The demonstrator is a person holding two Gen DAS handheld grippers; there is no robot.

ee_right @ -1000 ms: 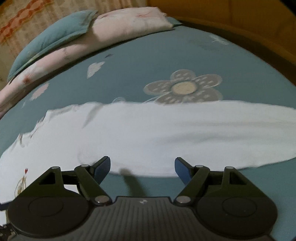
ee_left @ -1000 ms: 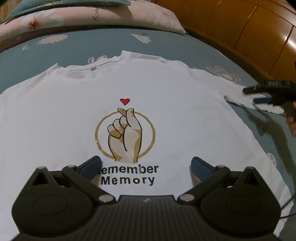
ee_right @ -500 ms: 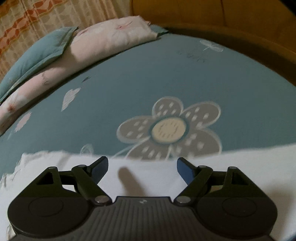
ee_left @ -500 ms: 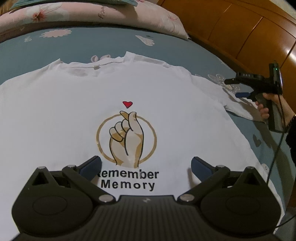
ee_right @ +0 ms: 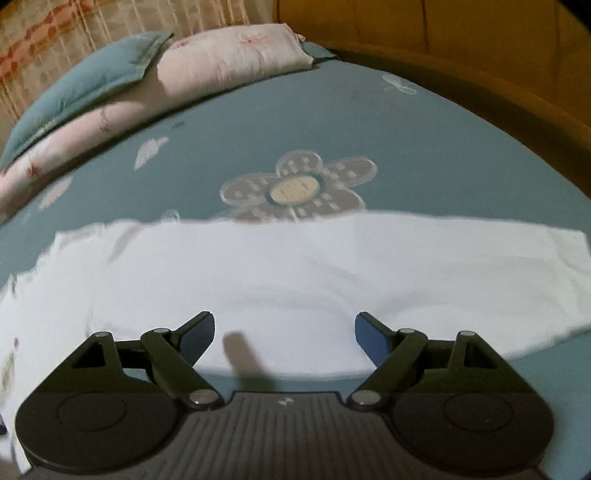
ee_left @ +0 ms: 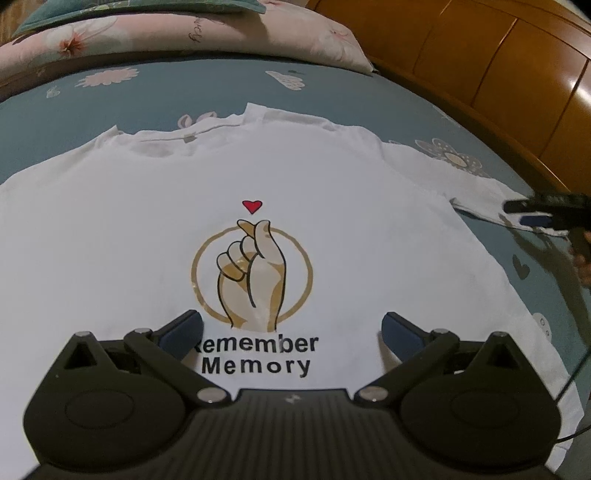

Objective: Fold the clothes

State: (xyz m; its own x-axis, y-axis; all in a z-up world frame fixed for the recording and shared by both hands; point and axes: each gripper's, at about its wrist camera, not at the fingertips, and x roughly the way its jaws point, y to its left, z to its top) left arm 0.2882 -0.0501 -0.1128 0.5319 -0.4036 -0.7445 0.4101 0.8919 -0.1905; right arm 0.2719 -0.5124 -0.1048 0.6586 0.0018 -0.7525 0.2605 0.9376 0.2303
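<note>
We see a white T-shirt (ee_left: 332,206) spread flat and face up on the blue floral bedsheet (ee_left: 155,92), its collar toward the far side and its hem nearest us. At far left, pink and teal pillows (ee_left: 192,33) lie along the head of the bed. In the middle of the shirt sits a print: a small red heart (ee_left: 252,206), a hand in a gold ring, and the words "Remember Memory" below it.

Our left gripper (ee_left: 291,330) hangs above the lower chest of the shirt, just over the lettering, its jaws spread wide with nothing between them; the blue pads (ee_left: 400,332) are clear of the cloth.

Moving right, the shirt's right sleeve (ee_right: 295,266) stretches out across the sheet, partly covering a grey flower pattern (ee_right: 299,188). Our right gripper (ee_right: 284,332) is poised over the near edge of that sleeve. Its jaws have just been opening and stand wide, released, with only the sleeve's cloth lying below the gap and no pad pressing on it. From the left wrist view, that gripper (ee_left: 532,214) appears at the far right edge, above the sleeve's tip.

Beyond the bed, on the right, runs a wooden headboard (ee_left: 498,66).
</note>
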